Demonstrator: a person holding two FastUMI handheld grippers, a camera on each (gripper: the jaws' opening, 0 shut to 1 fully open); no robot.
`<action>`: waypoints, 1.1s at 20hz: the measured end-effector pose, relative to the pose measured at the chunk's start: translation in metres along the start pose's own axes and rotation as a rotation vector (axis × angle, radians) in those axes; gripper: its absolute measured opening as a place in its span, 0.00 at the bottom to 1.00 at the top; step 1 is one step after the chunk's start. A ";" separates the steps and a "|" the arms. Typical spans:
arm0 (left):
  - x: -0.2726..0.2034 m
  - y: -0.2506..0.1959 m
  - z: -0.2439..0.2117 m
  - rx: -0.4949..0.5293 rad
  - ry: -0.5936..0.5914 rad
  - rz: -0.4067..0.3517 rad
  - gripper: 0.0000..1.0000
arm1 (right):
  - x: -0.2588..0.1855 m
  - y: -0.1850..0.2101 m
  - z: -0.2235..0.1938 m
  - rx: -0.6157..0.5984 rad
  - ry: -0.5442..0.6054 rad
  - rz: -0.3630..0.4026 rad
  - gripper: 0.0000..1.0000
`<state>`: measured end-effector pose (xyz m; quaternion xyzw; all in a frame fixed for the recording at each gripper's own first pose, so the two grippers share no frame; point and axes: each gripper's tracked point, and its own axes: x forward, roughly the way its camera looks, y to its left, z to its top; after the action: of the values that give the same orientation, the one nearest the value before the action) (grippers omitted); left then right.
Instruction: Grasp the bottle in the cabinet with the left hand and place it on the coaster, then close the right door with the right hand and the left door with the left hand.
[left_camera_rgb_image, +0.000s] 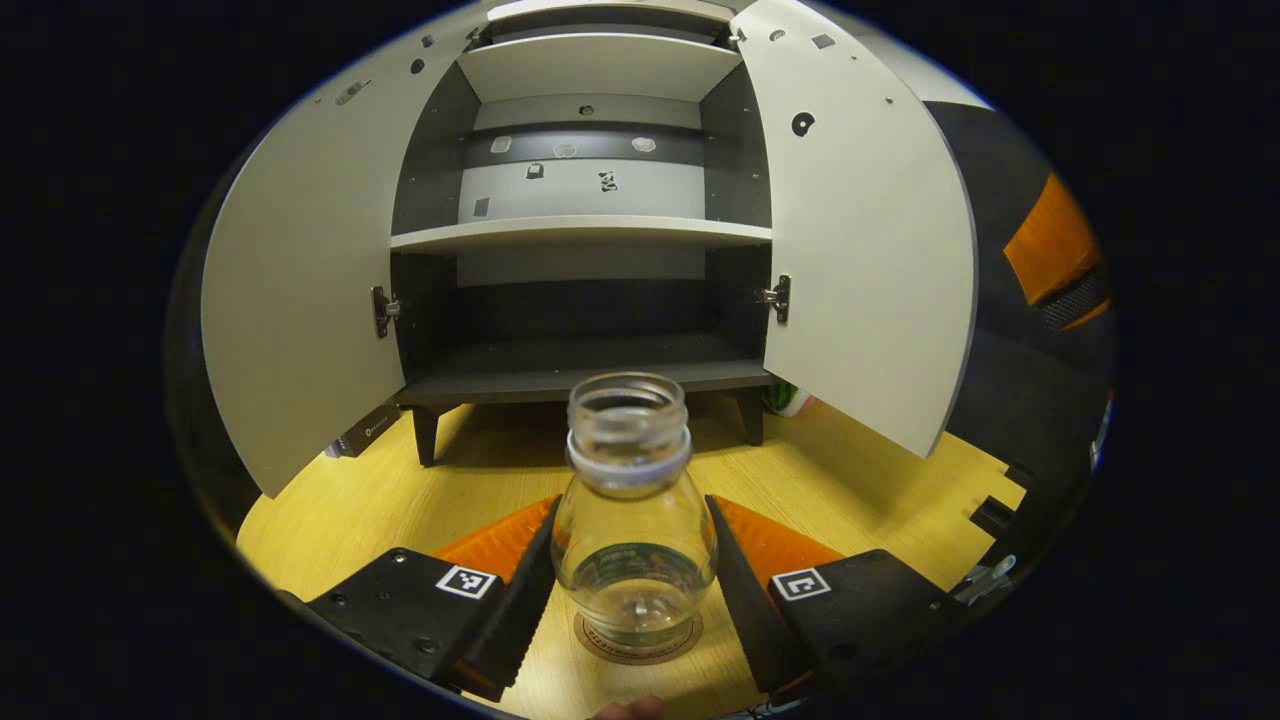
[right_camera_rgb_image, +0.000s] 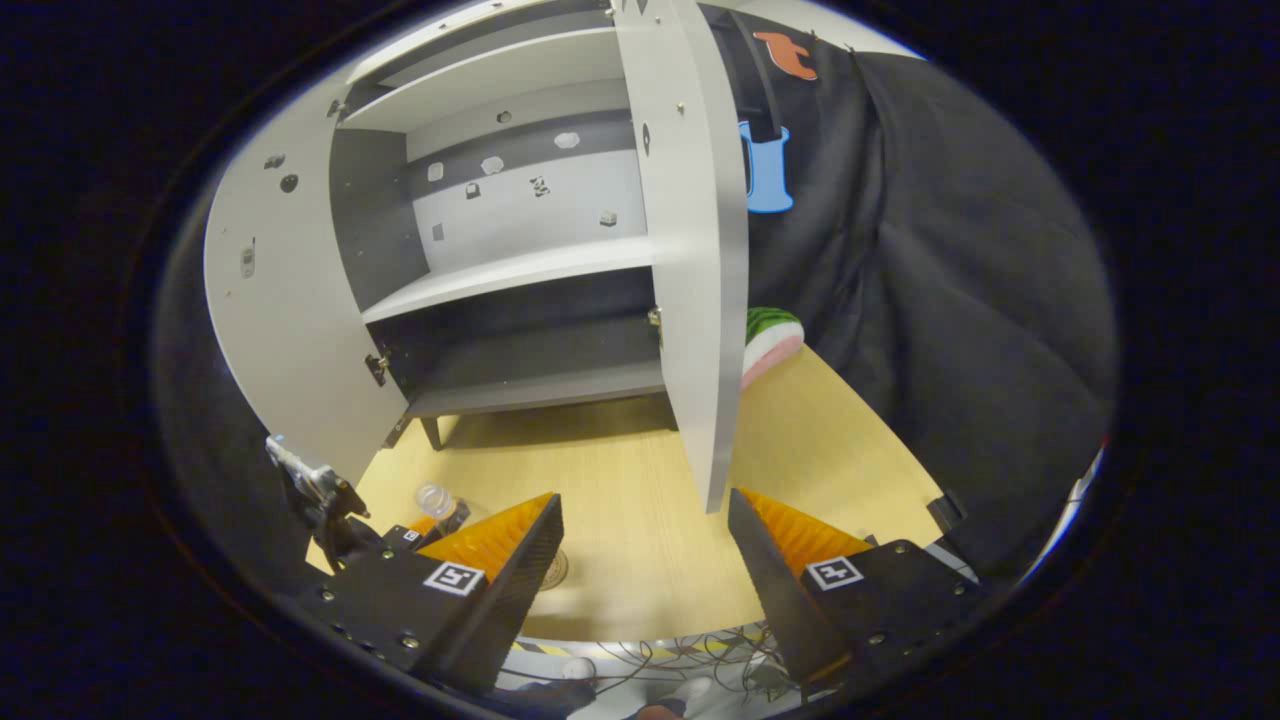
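1. Where the left gripper view looks along its own fingers, a clear glass bottle (left_camera_rgb_image: 633, 520) with no cap stands upright on a round brown coaster (left_camera_rgb_image: 640, 640), which lies on the yellow wooden table (left_camera_rgb_image: 860, 470).
2. The left gripper (left_camera_rgb_image: 632, 560) has one finger on each side of the bottle's body. The fingers sit very close to the glass, but whether they press on it or have just let go cannot be told.
3. Beyond the bottle stands the cabinet (left_camera_rgb_image: 585, 235), on short dark legs. Both doors are swung wide: the left door (left_camera_rgb_image: 300, 300) and the right door (left_camera_rgb_image: 860, 260). Its shelves are bare, with small stickers on the back wall.
4. In the right gripper view, the right gripper (right_camera_rgb_image: 645, 560) hangs over the table with its fingers spread apart and nothing between them.
5. In that same view the right door (right_camera_rgb_image: 700, 300) stands nearly edge-on just ahead of the fingers, not touching them.
6. A toy watermelon slice (right_camera_rgb_image: 770, 340) lies on the table behind the right door, near the black cloth wall.
7. Low on the left of the right gripper view, the bottle (right_camera_rgb_image: 437, 498) shows small, partly hidden behind the right gripper's finger, with the coaster's edge (right_camera_rgb_image: 556, 568) just beside that finger.
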<state>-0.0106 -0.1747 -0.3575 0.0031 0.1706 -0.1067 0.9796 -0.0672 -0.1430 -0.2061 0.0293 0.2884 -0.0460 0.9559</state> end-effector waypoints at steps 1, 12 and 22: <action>0.000 0.000 0.003 0.000 -0.003 0.000 0.85 | -0.002 -0.001 0.002 0.003 -0.008 0.000 1.00; -0.024 0.001 0.115 -0.023 -0.152 0.005 0.85 | -0.037 -0.024 0.100 0.028 -0.235 0.019 0.98; -0.076 0.010 0.217 -0.016 -0.286 0.040 0.85 | -0.060 -0.093 0.214 0.031 -0.444 0.029 1.00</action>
<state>-0.0057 -0.1588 -0.1277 -0.0165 0.0299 -0.0853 0.9958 -0.0091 -0.2486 0.0020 0.0372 0.0697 -0.0419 0.9960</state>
